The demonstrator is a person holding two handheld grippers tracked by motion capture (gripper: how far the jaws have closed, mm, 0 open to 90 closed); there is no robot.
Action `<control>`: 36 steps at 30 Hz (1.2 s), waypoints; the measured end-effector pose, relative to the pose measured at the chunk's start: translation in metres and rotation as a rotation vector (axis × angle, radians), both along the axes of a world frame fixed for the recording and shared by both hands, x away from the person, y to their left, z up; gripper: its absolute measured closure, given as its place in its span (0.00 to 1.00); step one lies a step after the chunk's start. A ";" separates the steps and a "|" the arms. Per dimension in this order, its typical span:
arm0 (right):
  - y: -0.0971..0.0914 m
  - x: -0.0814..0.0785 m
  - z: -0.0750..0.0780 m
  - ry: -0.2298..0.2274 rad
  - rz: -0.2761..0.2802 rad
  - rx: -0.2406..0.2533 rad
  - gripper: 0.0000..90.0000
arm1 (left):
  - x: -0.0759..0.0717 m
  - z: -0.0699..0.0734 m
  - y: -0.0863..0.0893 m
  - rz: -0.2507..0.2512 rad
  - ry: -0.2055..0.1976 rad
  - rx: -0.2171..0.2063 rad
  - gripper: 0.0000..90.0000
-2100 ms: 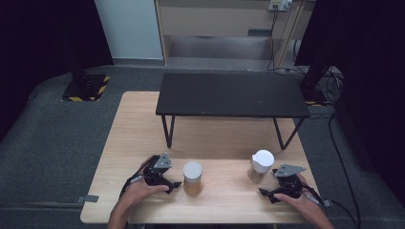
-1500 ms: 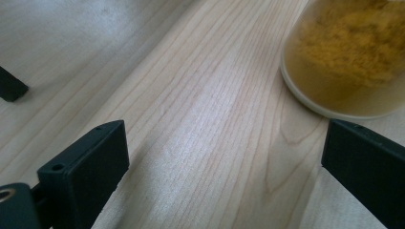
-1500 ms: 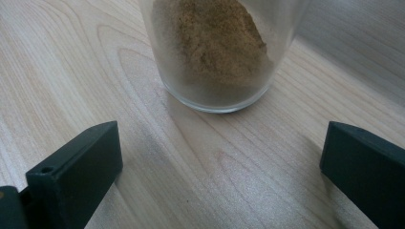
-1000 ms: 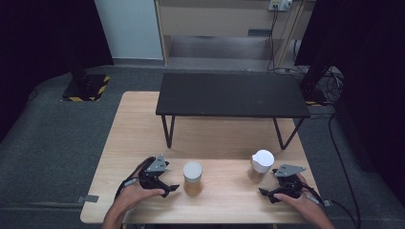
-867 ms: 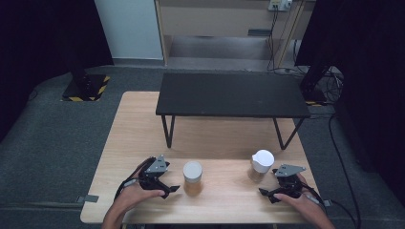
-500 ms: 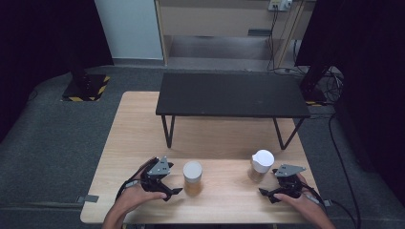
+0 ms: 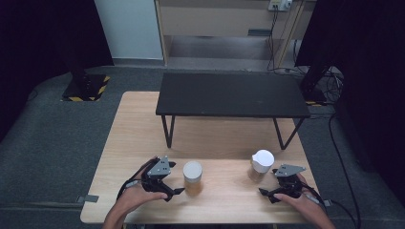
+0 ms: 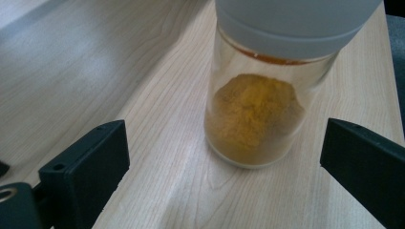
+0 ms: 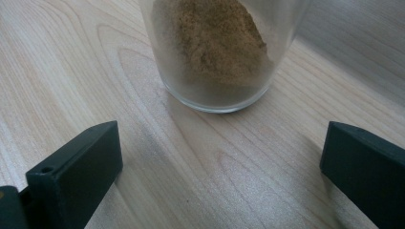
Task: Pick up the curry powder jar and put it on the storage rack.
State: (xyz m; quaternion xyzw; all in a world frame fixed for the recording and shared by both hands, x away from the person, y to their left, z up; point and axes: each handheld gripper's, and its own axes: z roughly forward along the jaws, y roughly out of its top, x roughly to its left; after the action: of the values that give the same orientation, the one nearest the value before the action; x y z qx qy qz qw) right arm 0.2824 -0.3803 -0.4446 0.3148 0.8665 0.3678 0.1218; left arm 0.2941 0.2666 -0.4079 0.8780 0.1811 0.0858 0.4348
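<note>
Jars sit on the wooden table, both in front of the black bench. Yellow-powder jar stands just beside the left gripper, jaws wide, nothing held. Brown-powder jar is near the right gripper, jaws wide too.

Two upright glass spice jars on wooden table: grey-lidded yellow-powder jar stood left, white-lidded brown-powder jar right, well apart.
</note>
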 end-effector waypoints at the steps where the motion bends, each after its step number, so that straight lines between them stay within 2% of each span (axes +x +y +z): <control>1: 0.000 0.000 0.000 0.000 0.000 0.000 0.01 | 0.000 0.000 -0.001 -0.002 -0.002 -0.001 0.02; 6: 0.000 0.000 0.000 0.000 0.000 0.000 0.01 | 0.000 0.001 -0.003 -0.009 -0.003 -0.001 0.02; 26: 0.000 0.000 0.000 0.000 0.000 0.000 0.01 | -0.001 -0.001 -0.012 -0.029 -0.009 -0.066 0.01; 30: 0.000 0.000 0.000 0.000 0.000 0.000 0.01 | -0.001 -0.002 -0.014 -0.026 -0.009 -0.064 0.01; 36: 0.000 0.000 0.000 0.000 0.000 0.000 0.01 | 0.000 -0.003 -0.016 -0.032 -0.014 -0.090 0.02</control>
State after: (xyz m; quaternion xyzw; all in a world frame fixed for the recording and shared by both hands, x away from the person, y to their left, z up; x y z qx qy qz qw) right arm 0.2824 -0.3803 -0.4446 0.3148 0.8665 0.3678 0.1218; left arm 0.2936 0.2506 -0.4109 0.8596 0.1678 0.0767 0.4765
